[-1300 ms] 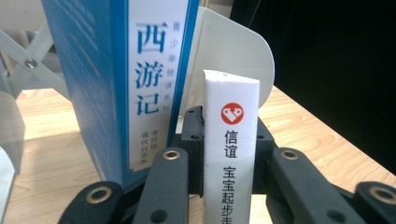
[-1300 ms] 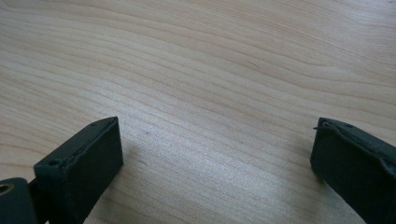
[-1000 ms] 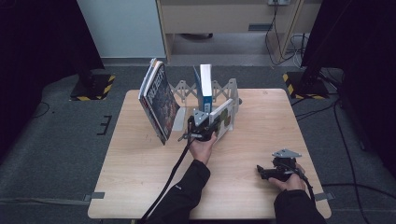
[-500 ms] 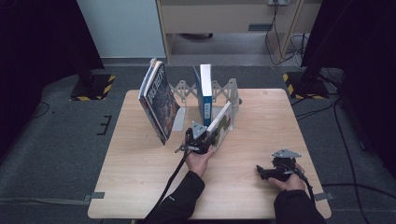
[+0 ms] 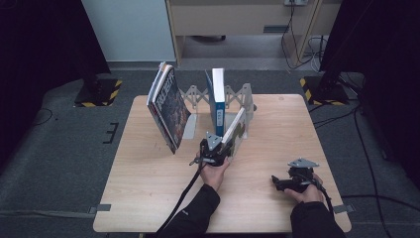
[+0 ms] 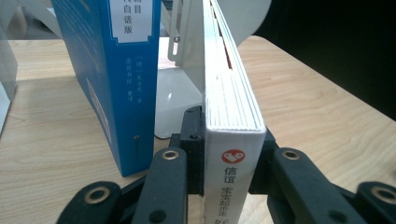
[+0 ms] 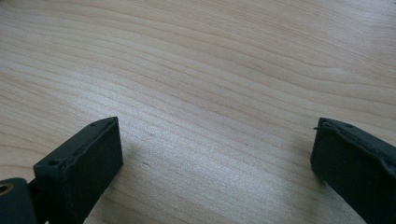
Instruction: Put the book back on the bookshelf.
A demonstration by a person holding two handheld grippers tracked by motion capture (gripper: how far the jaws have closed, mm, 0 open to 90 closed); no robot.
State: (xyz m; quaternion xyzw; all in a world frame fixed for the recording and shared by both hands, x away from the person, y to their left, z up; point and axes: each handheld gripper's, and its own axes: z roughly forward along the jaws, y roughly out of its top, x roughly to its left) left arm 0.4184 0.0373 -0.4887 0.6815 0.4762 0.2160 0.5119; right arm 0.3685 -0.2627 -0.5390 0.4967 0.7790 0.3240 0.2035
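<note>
A pale wooden desk (image 5: 148, 198) stands on grey floor, with a white folding book rack (image 5: 195, 96) at its far side. The left gripper (image 5: 214, 151) has its jaws clamped on the spine end of a white book (image 6: 231, 140), which leans tilted against the rack's near end, just beside an upright blue book (image 5: 216, 96). A dark-covered book (image 5: 168, 106) leans at the rack's other end. The right gripper (image 5: 289, 181) rests on the desk well apart from the rack, jaws spread wide over bare wood.
</note>
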